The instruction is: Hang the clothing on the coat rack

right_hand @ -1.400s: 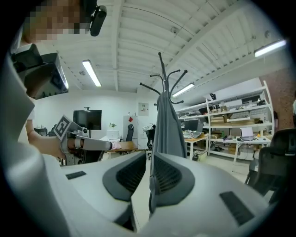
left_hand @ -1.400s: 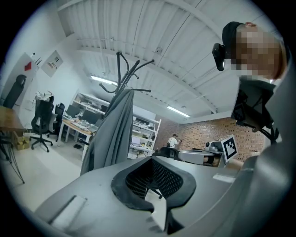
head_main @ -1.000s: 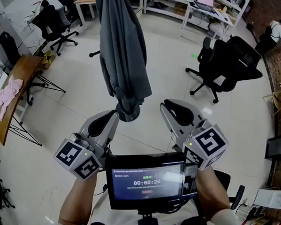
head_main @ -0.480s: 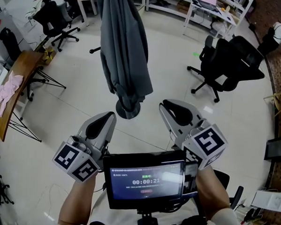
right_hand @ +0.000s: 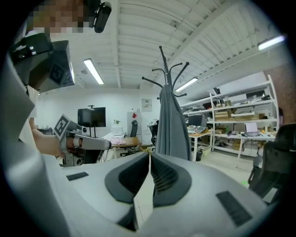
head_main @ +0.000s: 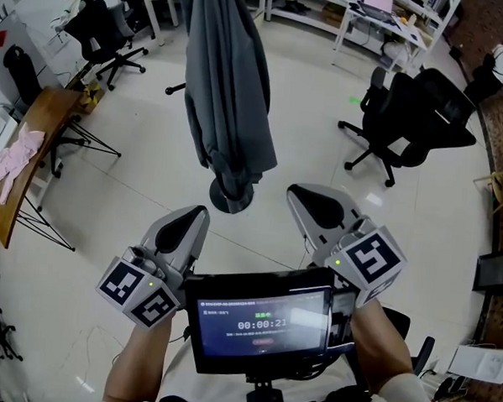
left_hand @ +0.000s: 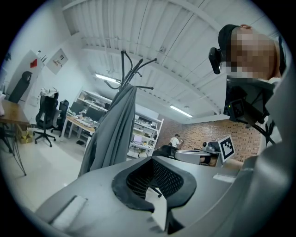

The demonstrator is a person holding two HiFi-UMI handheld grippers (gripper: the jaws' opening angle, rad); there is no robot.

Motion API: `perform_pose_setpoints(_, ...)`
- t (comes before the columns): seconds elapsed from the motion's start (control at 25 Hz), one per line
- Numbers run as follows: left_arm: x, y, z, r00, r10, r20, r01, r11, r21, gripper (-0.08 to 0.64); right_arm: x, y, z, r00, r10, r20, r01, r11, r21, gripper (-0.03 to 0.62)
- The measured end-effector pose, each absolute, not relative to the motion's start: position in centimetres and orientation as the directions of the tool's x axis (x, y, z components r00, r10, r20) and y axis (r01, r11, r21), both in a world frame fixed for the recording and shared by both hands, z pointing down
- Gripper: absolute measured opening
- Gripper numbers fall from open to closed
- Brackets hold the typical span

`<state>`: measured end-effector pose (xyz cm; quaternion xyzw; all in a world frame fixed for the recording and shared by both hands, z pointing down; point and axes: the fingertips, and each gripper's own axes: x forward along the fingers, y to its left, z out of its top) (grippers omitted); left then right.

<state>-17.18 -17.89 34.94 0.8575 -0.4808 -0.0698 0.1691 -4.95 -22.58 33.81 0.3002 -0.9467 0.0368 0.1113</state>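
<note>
Head view: grey coat (head_main: 228, 94) hanging on far coat rack (head_main: 231, 203); left gripper (head_main: 190, 218) jaws shut, empty; right gripper (head_main: 307, 200) jaws just closed together, empty; both near, clear of coat.

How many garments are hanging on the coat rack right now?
1. A grey garment hangs from the top of the coat rack, covering its pole. Anything behind or under it could be hidden.
</note>
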Motion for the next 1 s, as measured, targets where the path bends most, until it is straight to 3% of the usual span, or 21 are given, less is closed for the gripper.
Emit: perform_pose_setpoints(1.0,-16.17,-17.99,35.16,0.558,-0.829,0.045,-0.78,-0.506,0.368,0.002,-4.78,-22.65,34.09,-0.78,-0.58,0.234,-0.594,0.804,0.011,0.008)
